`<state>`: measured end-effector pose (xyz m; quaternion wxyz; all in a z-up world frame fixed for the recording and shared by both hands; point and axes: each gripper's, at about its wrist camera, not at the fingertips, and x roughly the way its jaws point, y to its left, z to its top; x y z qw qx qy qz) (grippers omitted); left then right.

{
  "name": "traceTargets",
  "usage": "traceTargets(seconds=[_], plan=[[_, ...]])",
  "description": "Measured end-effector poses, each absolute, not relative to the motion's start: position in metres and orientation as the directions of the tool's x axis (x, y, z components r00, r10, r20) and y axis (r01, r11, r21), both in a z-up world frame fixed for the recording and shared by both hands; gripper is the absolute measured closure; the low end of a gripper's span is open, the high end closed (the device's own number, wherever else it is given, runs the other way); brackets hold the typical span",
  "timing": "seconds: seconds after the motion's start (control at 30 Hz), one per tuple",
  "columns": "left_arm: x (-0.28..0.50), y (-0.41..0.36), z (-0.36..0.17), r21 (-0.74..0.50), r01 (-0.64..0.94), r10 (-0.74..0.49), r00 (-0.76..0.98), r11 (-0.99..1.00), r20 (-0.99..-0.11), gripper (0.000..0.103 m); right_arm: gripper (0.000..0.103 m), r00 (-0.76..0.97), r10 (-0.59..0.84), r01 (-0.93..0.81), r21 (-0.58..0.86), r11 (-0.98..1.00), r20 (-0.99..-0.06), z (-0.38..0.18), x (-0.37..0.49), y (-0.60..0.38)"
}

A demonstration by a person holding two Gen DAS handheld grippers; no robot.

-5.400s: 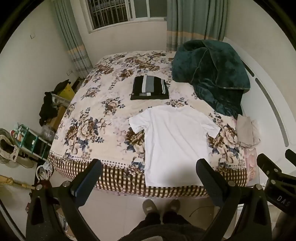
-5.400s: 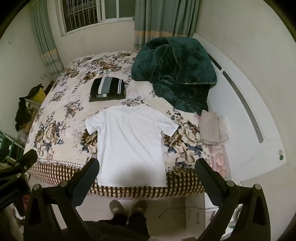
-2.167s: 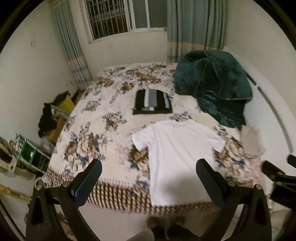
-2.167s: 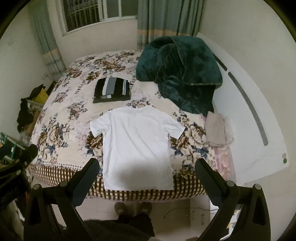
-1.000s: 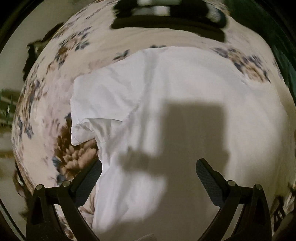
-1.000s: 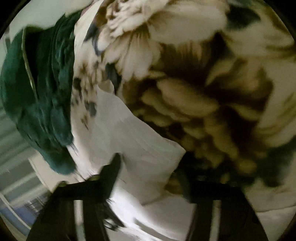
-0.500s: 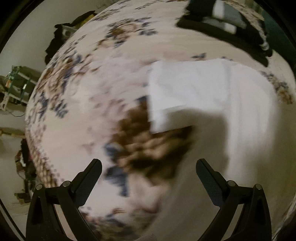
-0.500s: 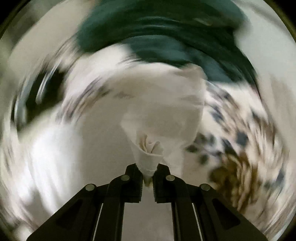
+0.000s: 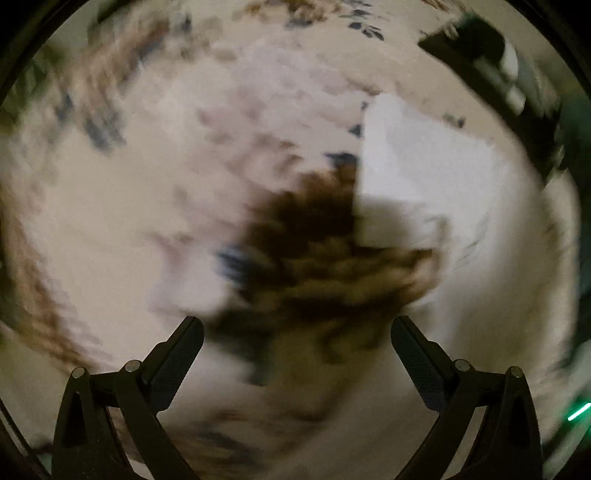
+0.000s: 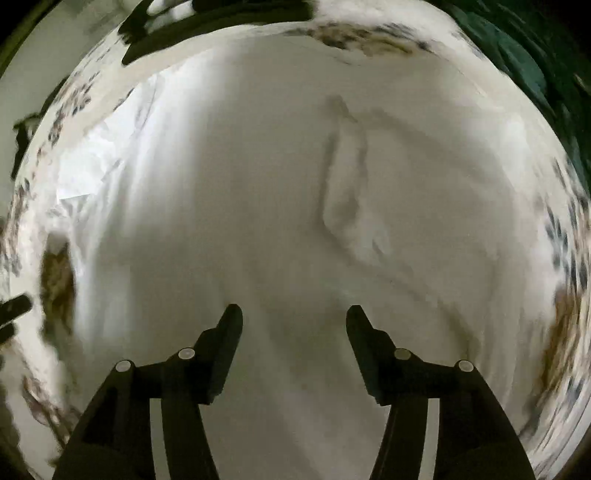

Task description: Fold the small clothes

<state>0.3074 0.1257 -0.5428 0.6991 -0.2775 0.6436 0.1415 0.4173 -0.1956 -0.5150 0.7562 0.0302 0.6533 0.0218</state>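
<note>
The white T-shirt [image 10: 258, 206] lies on the floral bedspread and fills the right wrist view. One sleeve [image 10: 347, 184] is folded in over its body as a raised flap. My right gripper [image 10: 294, 317] points down at the shirt's middle; its jaws are opening and nothing is between them. In the blurred left wrist view the shirt [image 9: 424, 173] lies at the right, its left sleeve spread flat. My left gripper [image 9: 297, 332] hangs open over the brown flower of the bedspread [image 9: 122, 221], left of the shirt, holding nothing.
A folded black striped garment [image 10: 207, 22] lies beyond the shirt's collar and shows again as the striped garment [image 9: 491, 55] at the upper right. A dark green blanket [image 10: 524, 48] is bunched at the far right. The other gripper's fingers [image 10: 13, 314] show at the left edge.
My right gripper, shut on the bunched sleeve half a second ago, has let it go over the shirt's body and opened. My left gripper slid left, off the shirt onto the bedspread.
</note>
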Motion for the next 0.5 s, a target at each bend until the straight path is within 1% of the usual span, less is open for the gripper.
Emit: traceTargets(seconds=[0.07, 0.17, 0.3, 0.33, 0.37, 0.4, 0.43, 0.47, 0.5], plan=[[0.313, 0.136, -0.559, -0.393, -0.643, -0.346, 0.207, 0.658, -0.915, 0.000, 0.042, 0.139, 0.054, 0.066, 0.063, 0.996, -0.989, -0.509, 0.400, -0.205], [0.326, 0.144, -0.584, -0.539, -0.712, -0.472, 0.323, 0.451, -0.821, 0.000, 0.042, 0.125, 0.034, 0.171, 0.055, 0.984, -0.992, -0.506, 0.379, -0.224], [0.348, 0.133, -0.607, -0.600, -0.740, -0.537, 0.387, 0.304, -0.750, 0.000, 0.042, 0.100, 0.011, 0.280, 0.038, 0.959, -0.995, -0.512, 0.365, -0.245], [0.353, 0.133, -0.609, -0.601, -0.749, -0.521, 0.408, 0.278, -0.750, 0.002, 0.042, 0.098, 0.015, 0.310, 0.045, 0.950, -0.995, -0.513, 0.361, -0.249], [0.356, 0.132, -0.610, -0.598, -0.755, -0.508, 0.417, 0.269, -0.754, 0.006, 0.042, 0.098, 0.021, 0.332, 0.052, 0.942, -0.995, -0.514, 0.358, -0.253], [0.359, 0.134, -0.609, -0.596, -0.760, -0.483, 0.432, 0.261, -0.762, 0.032, 0.042, 0.101, 0.021, 0.355, 0.056, 0.933, -0.995, -0.515, 0.354, -0.256], [0.361, 0.132, -0.606, -0.597, -0.757, -0.458, 0.446, 0.266, -0.769, 0.074, 0.042, 0.106, 0.020, 0.372, 0.058, 0.926, -0.994, -0.515, 0.351, -0.257], [0.367, 0.133, -0.600, -0.603, -0.742, -0.421, 0.466, 0.294, -0.778, 0.097, 0.042, 0.111, 0.019, 0.382, 0.060, 0.922, -0.994, -0.514, 0.348, -0.258], [0.370, 0.134, -0.593, -0.601, -0.722, -0.381, 0.478, 0.342, -0.792, 0.100, 0.042, 0.117, 0.016, 0.388, 0.060, 0.920, -0.993, -0.513, 0.344, -0.260]])
